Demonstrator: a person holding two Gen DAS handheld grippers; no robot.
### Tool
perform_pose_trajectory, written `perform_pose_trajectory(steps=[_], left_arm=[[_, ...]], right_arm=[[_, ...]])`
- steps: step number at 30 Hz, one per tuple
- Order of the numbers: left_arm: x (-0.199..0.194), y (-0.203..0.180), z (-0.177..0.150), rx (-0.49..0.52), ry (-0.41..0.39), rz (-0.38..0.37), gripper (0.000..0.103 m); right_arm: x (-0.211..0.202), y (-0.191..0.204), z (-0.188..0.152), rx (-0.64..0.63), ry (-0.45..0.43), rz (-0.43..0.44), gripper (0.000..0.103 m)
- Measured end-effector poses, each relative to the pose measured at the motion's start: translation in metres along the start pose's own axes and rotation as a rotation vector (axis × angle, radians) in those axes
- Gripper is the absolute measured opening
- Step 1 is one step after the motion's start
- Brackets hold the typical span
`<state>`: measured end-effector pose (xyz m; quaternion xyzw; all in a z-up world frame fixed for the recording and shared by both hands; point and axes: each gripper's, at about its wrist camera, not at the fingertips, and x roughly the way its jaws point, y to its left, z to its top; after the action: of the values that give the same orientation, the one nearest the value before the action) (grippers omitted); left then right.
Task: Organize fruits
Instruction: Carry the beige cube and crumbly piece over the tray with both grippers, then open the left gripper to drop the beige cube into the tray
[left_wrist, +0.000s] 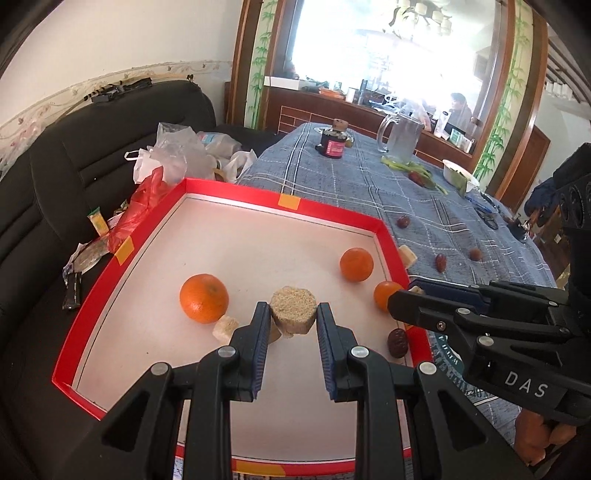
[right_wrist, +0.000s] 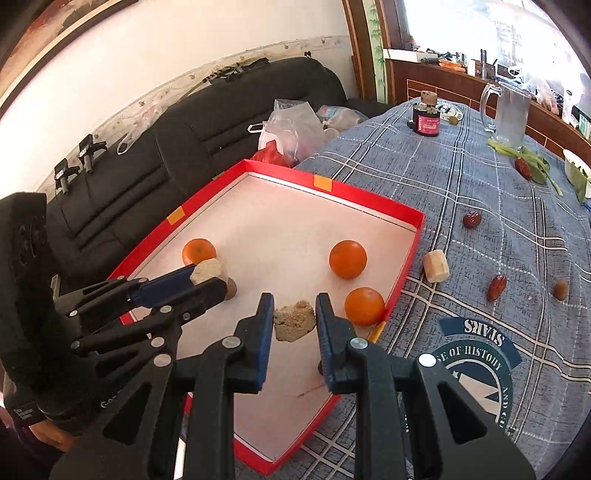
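A shallow red-rimmed tray (left_wrist: 334, 212) with a white floor sits on a blue plaid tablecloth (right_wrist: 461, 177), beside a black sofa (left_wrist: 55, 166). Both hand-held grippers reach over the tray. The left gripper (left_wrist: 293, 319) pinches a round, grainy tan cake (left_wrist: 293, 310) between its blue pads. The right gripper (right_wrist: 294, 319) pinches a rougher tan chunk (right_wrist: 294, 320) the same way. Three oranges lie in the tray: a large one (left_wrist: 204, 298) by the left gripper, one (left_wrist: 356, 264) near the far right wall, and a third (left_wrist: 386, 295) partly hidden behind the right gripper's finger. A small tan cube (left_wrist: 225, 328) touches the large orange. A dark red date (left_wrist: 397, 342) lies by the tray's right wall, half hidden. Outside the tray, on the cloth, lie more dates (right_wrist: 472, 219), a pale cylinder piece (right_wrist: 436, 266) and a glass pitcher (right_wrist: 509, 114). Plastic bags (left_wrist: 173, 155) crowd the sofa; their contents are unclear. The window glare washes out the background.
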<state>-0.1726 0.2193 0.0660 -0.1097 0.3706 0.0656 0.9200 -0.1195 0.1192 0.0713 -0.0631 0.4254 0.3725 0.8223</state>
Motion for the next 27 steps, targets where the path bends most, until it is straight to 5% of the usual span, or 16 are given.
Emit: perform_pose_trajectory(steps=[27], left_arm=[[0.013, 0.003, -0.007, -0.003, 0.052, 0.01, 0.025]], right_arm=[[0.027, -0.007, -0.009, 0.03, 0.072, 0.003, 0.025]])
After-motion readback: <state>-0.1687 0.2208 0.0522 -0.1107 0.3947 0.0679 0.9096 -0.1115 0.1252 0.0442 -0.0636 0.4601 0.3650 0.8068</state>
